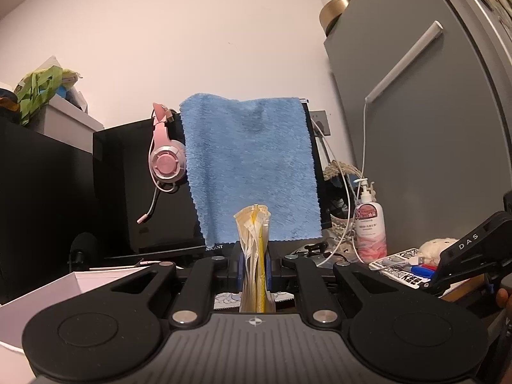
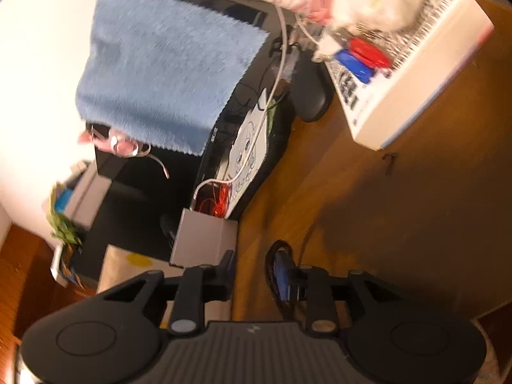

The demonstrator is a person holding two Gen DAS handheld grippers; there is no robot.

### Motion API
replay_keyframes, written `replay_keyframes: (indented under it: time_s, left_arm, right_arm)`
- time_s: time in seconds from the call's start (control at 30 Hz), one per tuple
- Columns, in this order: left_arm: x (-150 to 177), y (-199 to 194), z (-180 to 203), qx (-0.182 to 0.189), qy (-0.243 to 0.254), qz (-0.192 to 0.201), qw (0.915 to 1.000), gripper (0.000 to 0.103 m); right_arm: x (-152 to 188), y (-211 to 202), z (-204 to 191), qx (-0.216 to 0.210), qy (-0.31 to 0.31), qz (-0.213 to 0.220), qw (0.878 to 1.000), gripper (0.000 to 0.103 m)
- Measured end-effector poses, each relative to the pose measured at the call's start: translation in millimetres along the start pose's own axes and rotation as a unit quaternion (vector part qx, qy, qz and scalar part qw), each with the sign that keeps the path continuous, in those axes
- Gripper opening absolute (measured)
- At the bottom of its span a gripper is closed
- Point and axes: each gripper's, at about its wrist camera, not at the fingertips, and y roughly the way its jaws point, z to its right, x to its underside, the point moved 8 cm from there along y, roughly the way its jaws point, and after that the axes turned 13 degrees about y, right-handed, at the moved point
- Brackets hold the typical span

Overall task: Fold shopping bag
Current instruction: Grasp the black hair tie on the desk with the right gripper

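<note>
Wooden desk (image 2: 368, 198) fills the space under my right gripper (image 2: 256, 272), whose jaws stand apart with only bare wood between them.

Nearest my left gripper (image 1: 255, 272), the shopping bag (image 1: 254, 256) is pinched tight between the two fingers. It is bunched into a narrow, crumpled bundle of pale cream plastic with a bright yellow streak down its middle. Its long axis runs straight forward along the fingers and rises, the rounded top end poking up past the fingertips and pointing away from the tool.

Only the left camera shows the bag; the right one does not catch it. Off to the right side of the left view I see part of the other tool (image 1: 470, 256), held at an angle.

Just ahead of the right gripper sits a small grey box (image 2: 204, 240), and farther ahead to the right a thick white book (image 2: 412, 80) with blue and red items on top. The right view is blurred.

Beyond the left gripper hangs a blue towel (image 1: 249, 166) over a dark monitor (image 1: 134, 185), with pink headphones (image 1: 166, 156) to its left and a pump bottle (image 1: 369, 220) to its right.
</note>
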Motion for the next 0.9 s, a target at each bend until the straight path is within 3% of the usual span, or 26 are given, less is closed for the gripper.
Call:
replay_keyframes:
  time_s: [0.07, 0.13, 0.2, 0.43, 0.53, 0.67, 0.8, 0.9]
  left_arm:
    - [1, 1, 0, -0.001, 0.001, -0.004, 1.0, 0.012]
    - [2, 2, -1, -0.001, -0.001, -0.007, 1.0, 0.012]
    - [3, 3, -2, -0.001, -0.004, -0.011, 0.9999, 0.012]
    - [6, 2, 0, -0.002, 0.003, -0.012, 0.9999, 0.011]
    - [3, -2, 5, 0.0, 0.016, -0.003, 0.9999, 0.011]
    - [-5, -9, 13, 0.006, 0.037, 0.015, 0.9992, 0.011]
    - [-13, -18, 17, 0.011, 0.053, 0.036, 0.9979, 0.011]
    - [-17, -25, 19, 0.015, 0.06, 0.05, 0.9968, 0.011]
  right_arm:
    - [2, -1, -7, 0.005, -0.029, 0.001, 1.0, 0.024]
    - [4, -2, -15, 0.009, -0.057, 0.003, 0.998, 0.01]
    - [6, -3, -22, 0.014, -0.086, 0.004, 0.996, 0.005]
    - [12, -6, -48, 0.029, -0.185, 0.008, 0.982, 0.004]
    - [29, -23, -103, -0.052, -0.256, 0.002, 0.965, 0.004]
    - [60, -41, -173, -0.164, -0.313, -0.057, 0.934, 0.004]
    - [80, -34, -200, -0.177, -0.332, -0.118, 0.919, 0.004]
    - [92, -28, -203, -0.127, -0.387, -0.115, 0.906, 0.004]
